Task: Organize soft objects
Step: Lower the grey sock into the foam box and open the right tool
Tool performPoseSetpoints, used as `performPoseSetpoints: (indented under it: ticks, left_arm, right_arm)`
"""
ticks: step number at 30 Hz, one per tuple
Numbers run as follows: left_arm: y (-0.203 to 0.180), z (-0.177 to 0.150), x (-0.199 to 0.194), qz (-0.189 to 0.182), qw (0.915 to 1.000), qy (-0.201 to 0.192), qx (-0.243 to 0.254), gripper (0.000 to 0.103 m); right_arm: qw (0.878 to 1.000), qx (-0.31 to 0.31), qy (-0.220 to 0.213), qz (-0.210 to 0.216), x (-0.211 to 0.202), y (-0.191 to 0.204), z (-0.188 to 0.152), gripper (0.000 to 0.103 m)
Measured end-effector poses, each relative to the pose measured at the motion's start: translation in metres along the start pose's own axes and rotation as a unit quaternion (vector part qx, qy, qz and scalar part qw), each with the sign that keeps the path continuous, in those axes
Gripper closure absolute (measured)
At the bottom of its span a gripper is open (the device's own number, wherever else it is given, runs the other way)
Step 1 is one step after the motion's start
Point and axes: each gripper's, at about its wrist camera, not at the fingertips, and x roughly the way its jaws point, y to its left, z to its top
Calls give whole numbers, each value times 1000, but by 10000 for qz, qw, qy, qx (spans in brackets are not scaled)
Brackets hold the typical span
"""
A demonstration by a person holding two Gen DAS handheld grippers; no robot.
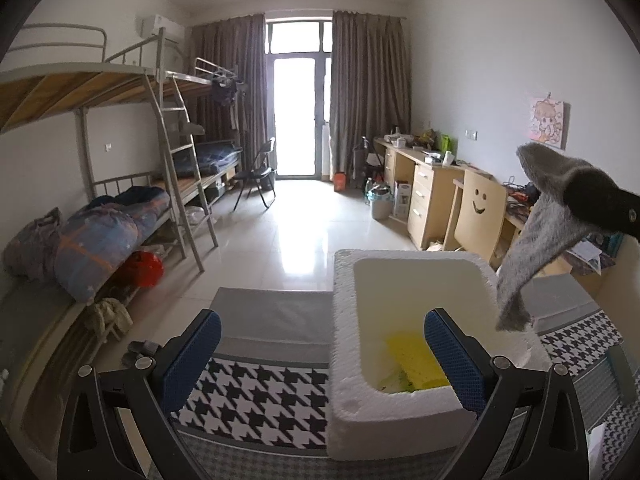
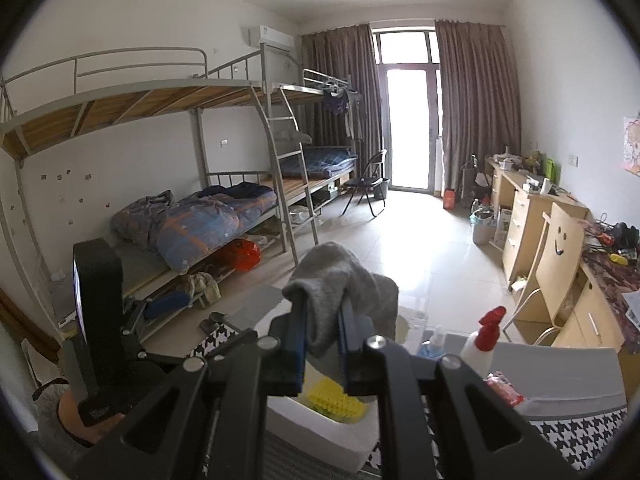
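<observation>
while the left gripper (image 1: 320, 356) waits with its blue pads spread wide and nothing between them, low over the checked cloth (image 1: 256, 400) and the near edge of the foam box (image 1: 344, 360), looks like the carrying step of putting a soft thing away. further right, inside the box, a yellow item (image 1: 416, 364) already lying at the bottom. further right again, the right gripper (image 2: 323, 350) pinched narrow on a grey sock (image 2: 340, 280), held up above the box's right rim with the loose end dangling just outside the opening. next move, by this reading: shift the sock left until it hangs over the hollow, lower it, then part the pads so it drops beside the yellow item. spray bottle (image 2: 482, 338) standing near on the right, best left untouched.
</observation>
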Motion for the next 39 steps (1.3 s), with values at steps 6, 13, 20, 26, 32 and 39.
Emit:
performPoseSetpoints:
  ticks: [6, 13, 20, 26, 32, 39]
  left_arm:
    - [9, -5, -5, -48, 9999, -11, -130, 1]
    - [15, -8, -10, -69, 9998, -23, -174, 1]
    - [15, -10, -11, 25, 9999, -41, -155, 1]
    - [18, -10, -11, 45, 9999, -37, -135, 1]
    - [19, -11, -10, 66, 9998, -26, -162, 1]
    - [19, -12, -10, 57, 9999, -10, -136, 1]
  right_arm:
    - [9999, -47, 88, 20, 8, -2, -1, 87]
    - [9991, -70, 406, -59, 29, -3, -10, 87]
    - [9978, -111, 640, -108, 41, -2, -13, 87]
    - [9950, -234, 938, -238, 60, 0, -17, 87]
    - [9932, -320, 1092, -251, 67, 1, -21, 76]
    - [9898, -380, 1329, -354, 75, 6, -26, 34]
